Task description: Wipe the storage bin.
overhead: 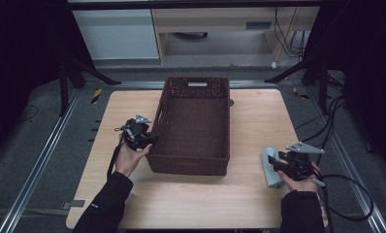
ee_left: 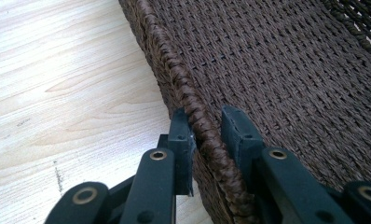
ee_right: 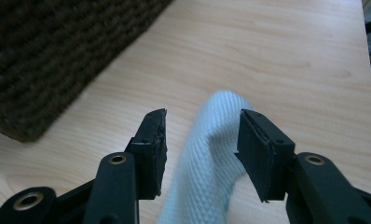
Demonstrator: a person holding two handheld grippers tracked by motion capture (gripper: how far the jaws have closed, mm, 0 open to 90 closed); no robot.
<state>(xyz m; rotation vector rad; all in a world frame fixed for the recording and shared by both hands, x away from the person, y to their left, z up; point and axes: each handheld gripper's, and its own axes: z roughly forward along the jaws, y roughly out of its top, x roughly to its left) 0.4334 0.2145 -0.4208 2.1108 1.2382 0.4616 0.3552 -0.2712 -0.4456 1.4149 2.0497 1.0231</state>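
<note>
Cloth roll (overhead: 271, 167), pale blue and soft, lies on the table (overhead: 249, 116) near its right edge, well apart from the brown basket (overhead: 191, 124). The right gripper (ee_right: 202, 133) has its jaws spread, one on each side of the roll, and the pads do not press it. The left gripper (ee_left: 207, 135) is clenched on the basket's braided rim and holds it steady. To do this step well, the person should probably push the right jaws lower around the middle of the roll, then squeeze gently so the soft cloth does not slip out.
</note>
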